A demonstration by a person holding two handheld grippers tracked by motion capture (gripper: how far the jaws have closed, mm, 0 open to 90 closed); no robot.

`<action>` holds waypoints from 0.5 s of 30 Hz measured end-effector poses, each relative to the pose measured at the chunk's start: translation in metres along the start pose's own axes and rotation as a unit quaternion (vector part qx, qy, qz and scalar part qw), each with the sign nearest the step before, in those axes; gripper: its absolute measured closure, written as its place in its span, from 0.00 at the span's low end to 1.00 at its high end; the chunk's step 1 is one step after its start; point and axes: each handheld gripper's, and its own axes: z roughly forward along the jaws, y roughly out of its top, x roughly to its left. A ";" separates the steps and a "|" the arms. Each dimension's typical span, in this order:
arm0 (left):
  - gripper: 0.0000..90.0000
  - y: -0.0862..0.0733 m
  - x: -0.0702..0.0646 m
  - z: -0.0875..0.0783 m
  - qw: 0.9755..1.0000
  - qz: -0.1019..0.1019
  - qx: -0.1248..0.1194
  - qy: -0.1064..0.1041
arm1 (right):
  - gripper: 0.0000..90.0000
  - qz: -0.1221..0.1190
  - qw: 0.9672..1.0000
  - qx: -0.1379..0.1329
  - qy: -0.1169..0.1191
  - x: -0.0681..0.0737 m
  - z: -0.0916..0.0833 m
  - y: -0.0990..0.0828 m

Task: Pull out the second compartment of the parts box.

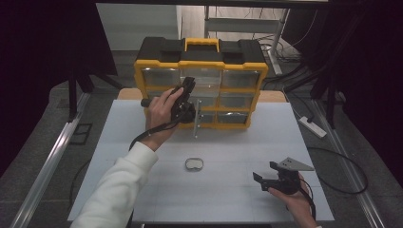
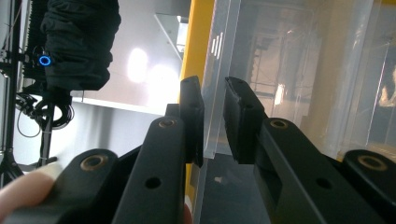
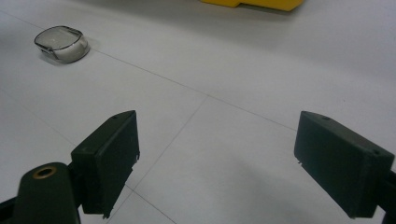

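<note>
A yellow and black organizer with clear drawers stands at the table's far side. My left gripper reaches its middle column, near the top row. In the left gripper view, the jaws stand nearly together, shut on the thin clear front edge of a drawer, beside the yellow frame. My right gripper rests low at the table's near right, open, with nothing between its fingers. A small clear oval container lies on the table between the hands, also seen as the clear container at the upper left.
The white table has open surface around the clear container. The organizer's yellow base shows at the top of the right gripper view. Cables and a power strip lie on the floor at the right.
</note>
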 end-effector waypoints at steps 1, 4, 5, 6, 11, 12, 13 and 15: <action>0.86 0.000 0.000 -0.001 1.000 0.001 -0.001 -0.001 | 0.15 0.001 1.000 0.000 0.000 0.000 0.000 0.000; 0.86 0.000 0.001 -0.003 1.000 0.003 -0.003 -0.002 | 0.15 -0.001 1.000 0.000 -0.001 0.000 0.000 0.000; 0.86 0.000 0.001 -0.003 1.000 0.002 -0.004 -0.002 | 0.15 -0.001 1.000 0.000 -0.001 0.000 0.000 0.000; 0.86 0.000 0.001 -0.003 1.000 0.002 -0.004 -0.002 | 0.15 -0.001 1.000 0.000 -0.001 0.000 0.000 0.000; 0.86 0.001 0.002 -0.006 1.000 0.003 -0.007 -0.004 | 0.15 0.000 1.000 0.000 -0.001 0.000 0.000 0.000; 0.86 0.001 0.002 -0.007 1.000 0.003 -0.008 -0.004 | 0.15 -0.002 1.000 0.000 -0.002 0.000 0.000 0.000; 0.86 0.001 0.002 -0.007 1.000 0.002 -0.008 -0.004 | 0.15 -0.003 1.000 0.000 -0.002 0.000 0.000 0.000; 0.86 0.001 0.002 -0.008 1.000 0.003 -0.008 -0.004 | 0.15 -0.002 1.000 0.001 -0.001 0.001 0.000 0.000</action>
